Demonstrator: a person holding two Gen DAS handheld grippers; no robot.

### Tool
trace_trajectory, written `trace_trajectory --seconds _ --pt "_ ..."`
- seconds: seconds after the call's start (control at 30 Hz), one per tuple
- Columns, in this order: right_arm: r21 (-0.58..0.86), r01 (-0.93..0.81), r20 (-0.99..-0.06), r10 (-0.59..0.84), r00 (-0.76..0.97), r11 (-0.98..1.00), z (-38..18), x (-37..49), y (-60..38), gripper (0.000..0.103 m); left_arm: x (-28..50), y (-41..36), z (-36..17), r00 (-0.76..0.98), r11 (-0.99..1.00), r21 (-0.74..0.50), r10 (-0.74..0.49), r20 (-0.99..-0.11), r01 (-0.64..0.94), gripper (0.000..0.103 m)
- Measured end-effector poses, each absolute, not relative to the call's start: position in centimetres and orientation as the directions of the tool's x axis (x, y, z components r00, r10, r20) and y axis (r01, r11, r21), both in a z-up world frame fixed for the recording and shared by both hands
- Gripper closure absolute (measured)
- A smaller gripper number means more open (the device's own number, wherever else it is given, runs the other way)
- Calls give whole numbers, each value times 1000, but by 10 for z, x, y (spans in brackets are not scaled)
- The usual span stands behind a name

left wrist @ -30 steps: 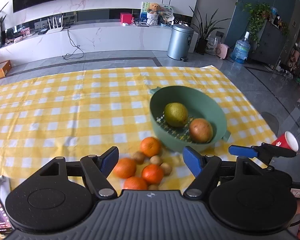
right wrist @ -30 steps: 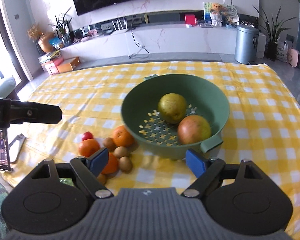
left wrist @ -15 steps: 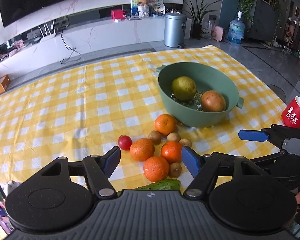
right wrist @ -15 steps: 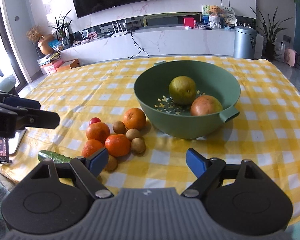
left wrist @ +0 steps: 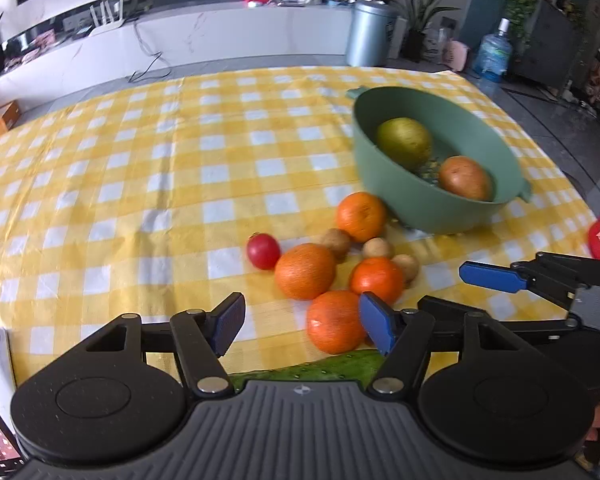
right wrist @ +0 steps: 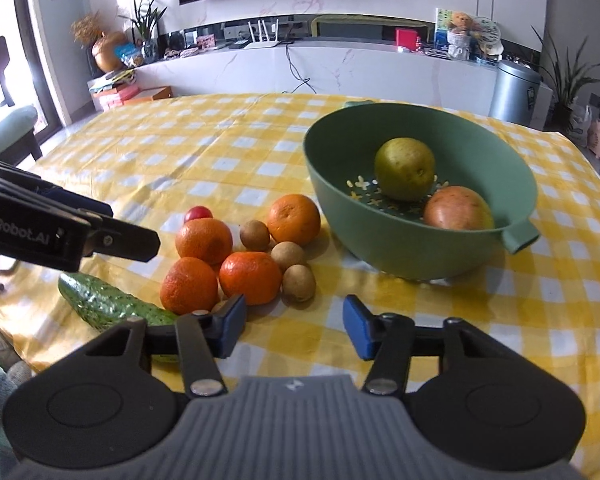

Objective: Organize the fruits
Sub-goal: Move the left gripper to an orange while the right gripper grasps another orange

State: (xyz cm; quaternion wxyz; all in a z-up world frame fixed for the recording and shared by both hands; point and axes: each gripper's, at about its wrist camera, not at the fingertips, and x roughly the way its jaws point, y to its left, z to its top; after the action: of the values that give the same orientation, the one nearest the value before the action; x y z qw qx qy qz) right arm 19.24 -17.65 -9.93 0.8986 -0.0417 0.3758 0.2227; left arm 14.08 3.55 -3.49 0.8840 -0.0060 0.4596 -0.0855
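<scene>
**A:** So where are we with the fruit? Looks like we're between picks. Both tongs are spread wide and carrying nothing: the left gripper hangs just short of the pile, and the right gripper sits over bare cloth in front of the green bowl.

**B:** Yeah. The bowl already has a yellow-green pear and a reddish apple in it. Everything else is loose on the checked tablecloth, bunched up just left of the bowl: four oranges, a few small brown fruits, and a little red one on the far side of the bunch from the bowl.

**A:** Plus a cucumber at the near-left edge of the pile, farthest from the bowl. Not sure we count that as fruit, lol.

**B:** My guess for the next move: the nearest orange is right by our left gripper's right finger, so we'd shift a bit toward the bowl side to centre the opening on it, drop down, squeeze, then carry it over the bowl's rim.

**A:** Agreed. It's touching the neighbouring orange, so we go in gently or the whole bunch rolls.
</scene>
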Motion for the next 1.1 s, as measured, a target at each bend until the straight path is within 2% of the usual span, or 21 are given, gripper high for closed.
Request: trace_trajectory --seconds 0.23,0.37,0.87,1.1 --pt "130 -467 -678 422 602 875 -101 201 -161 61 157 46 -46 552 980 -185 -196 -811 77 32" --pt "144 -471 -690 430 582 870 -103 208 -152 68 165 49 -51 539 975 -217 -211 -816 53 34" --pt "142 -478 -705 427 566 867 -110 218 -144 66 188 52 -75 497 955 -296 -254 -829 -4 34" --pt "151 -475 -709 429 559 867 -112 224 -142 61 193 53 -79 488 939 -342 -288 -824 -24 43"
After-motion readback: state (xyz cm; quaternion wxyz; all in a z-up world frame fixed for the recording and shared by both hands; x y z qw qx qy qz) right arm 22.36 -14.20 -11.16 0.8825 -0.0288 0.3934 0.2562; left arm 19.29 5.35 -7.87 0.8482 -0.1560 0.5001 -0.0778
